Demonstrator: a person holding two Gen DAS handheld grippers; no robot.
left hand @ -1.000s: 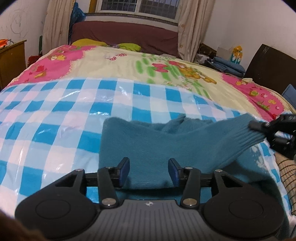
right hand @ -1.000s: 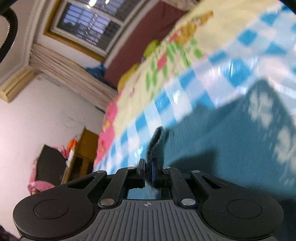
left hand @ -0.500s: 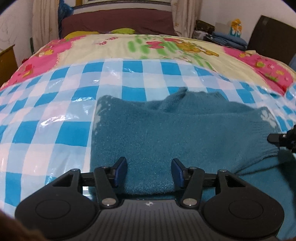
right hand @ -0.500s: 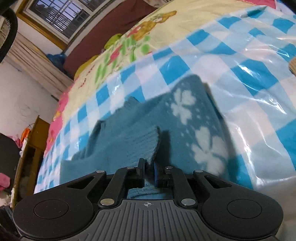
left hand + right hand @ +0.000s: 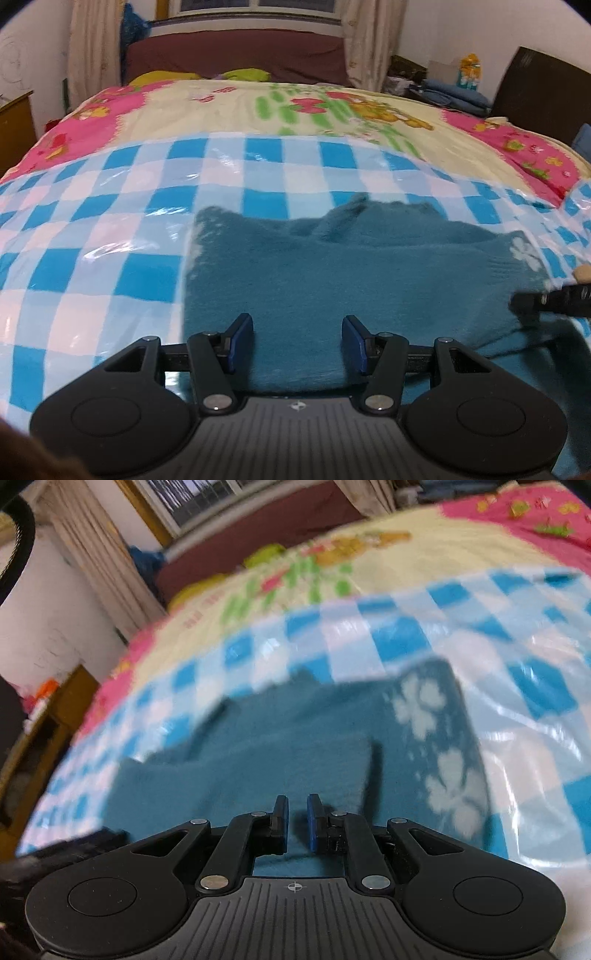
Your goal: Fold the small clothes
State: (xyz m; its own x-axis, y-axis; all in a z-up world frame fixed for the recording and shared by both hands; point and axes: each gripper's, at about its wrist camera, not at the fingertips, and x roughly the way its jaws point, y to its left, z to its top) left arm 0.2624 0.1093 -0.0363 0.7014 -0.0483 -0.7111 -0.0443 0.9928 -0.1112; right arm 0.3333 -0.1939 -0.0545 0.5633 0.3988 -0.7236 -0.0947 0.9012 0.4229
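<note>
The blue sweater (image 5: 332, 280) lies flat, long side running left to right. The left gripper (image 5: 297, 341) is wide open; the right gripper (image 5: 295, 821) is a little open, holding nothing.

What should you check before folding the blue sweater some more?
1. Sweater lies on the checkered sheet: ok.
2. Sleeve is folded across the body: ok.
3. Right gripper has let go, jaws slightly apart, nothing between: ok.
4. Left gripper is open, hovering over the near edge: ok.
5. Sweater is smooth, no lumps: not ok, bunched at the collar.
6. Far sleeve tucked in: cannot tell.
</note>
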